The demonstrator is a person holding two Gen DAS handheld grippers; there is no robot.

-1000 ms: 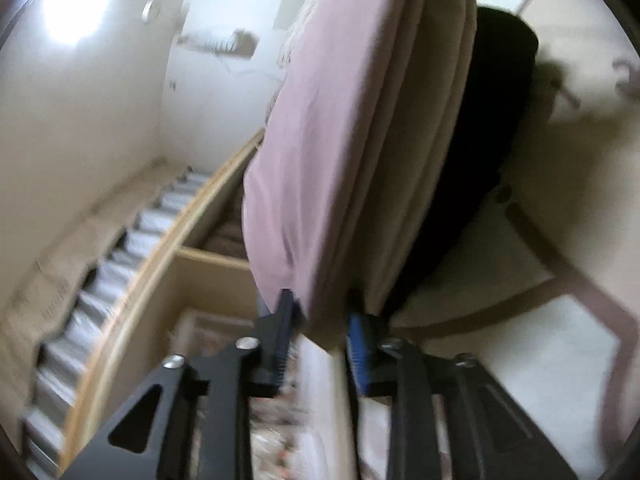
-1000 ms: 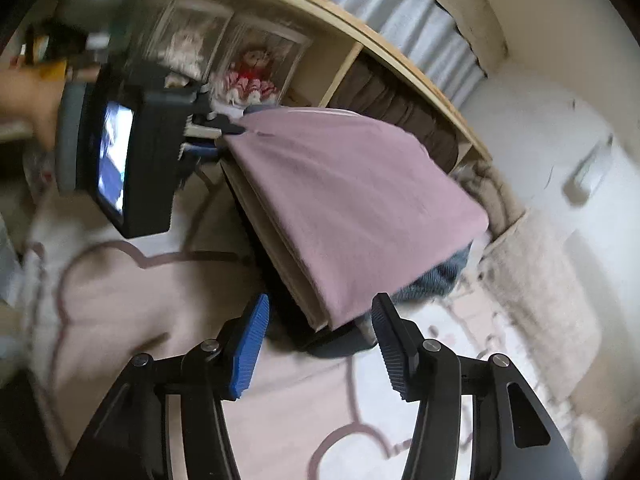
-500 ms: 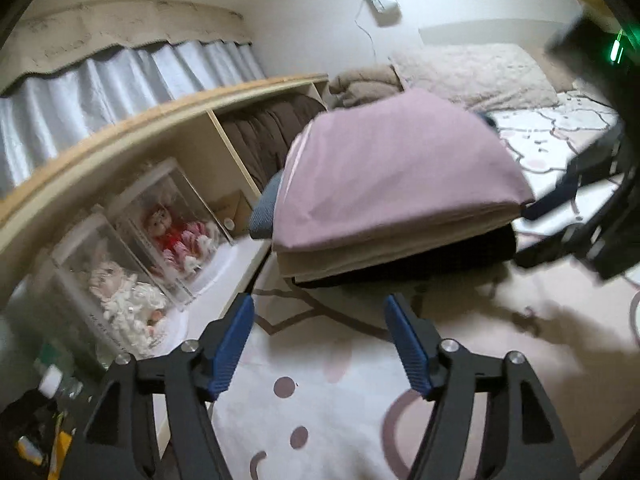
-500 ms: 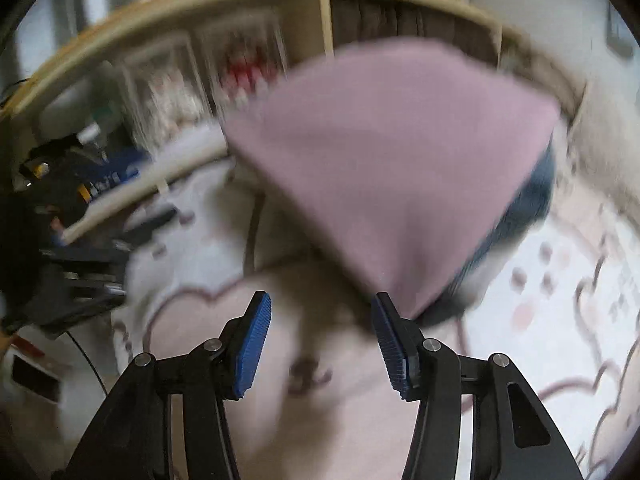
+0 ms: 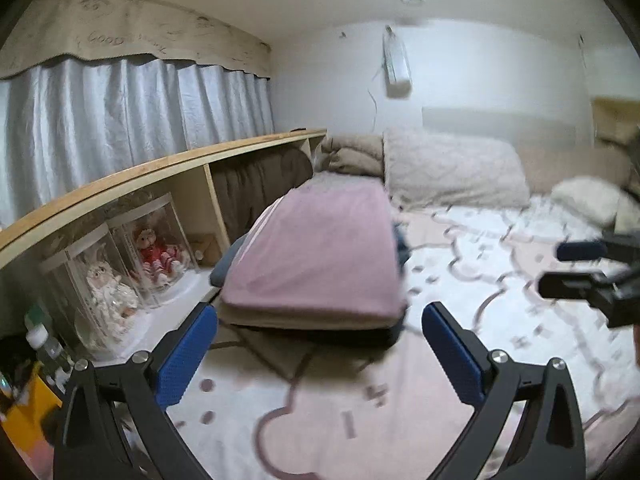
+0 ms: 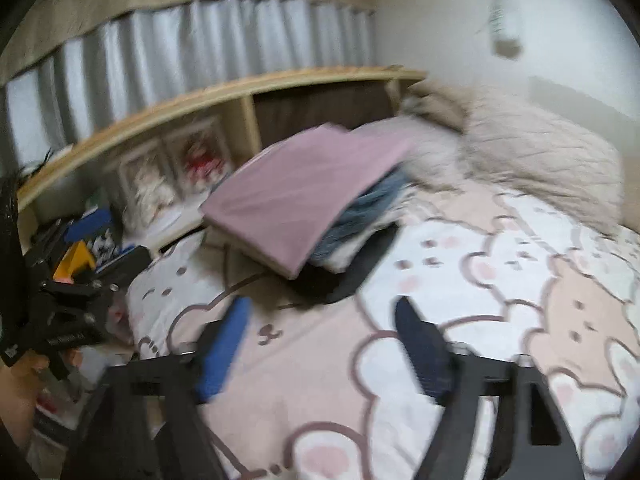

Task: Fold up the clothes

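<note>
A folded mauve-pink cloth (image 5: pixel 316 256) tops a neat stack of folded clothes (image 6: pixel 304 216) lying on the pink and white bear-print blanket (image 5: pixel 472 280). Under the pink cloth sit a beige folded layer (image 5: pixel 312 322) and a flat black garment (image 5: pixel 340 338) at the bottom, and a blue knitted piece (image 6: pixel 360 212) shows at the stack's far side (its edges are blurred in the right wrist view).

The left gripper (image 5: pixel 320 354) hangs just in front of the stack, its blue-padded jaws spread wide and holding nothing. The right gripper (image 6: pixel 320 352) is also near the stack on its front side, jaws likewise parted and empty above the blanket.

Beyond the stack lie a fluffy cream pillow (image 5: pixel 452 168) and a bundled tan quilt (image 5: pixel 348 152). Beside the stack runs a low wooden shelf (image 5: pixel 160 168), with two clear boxed dolls (image 5: pixel 132 256) in one compartment. Behind the shelf hangs a silver-grey pleated curtain (image 5: pixel 120 108).
</note>
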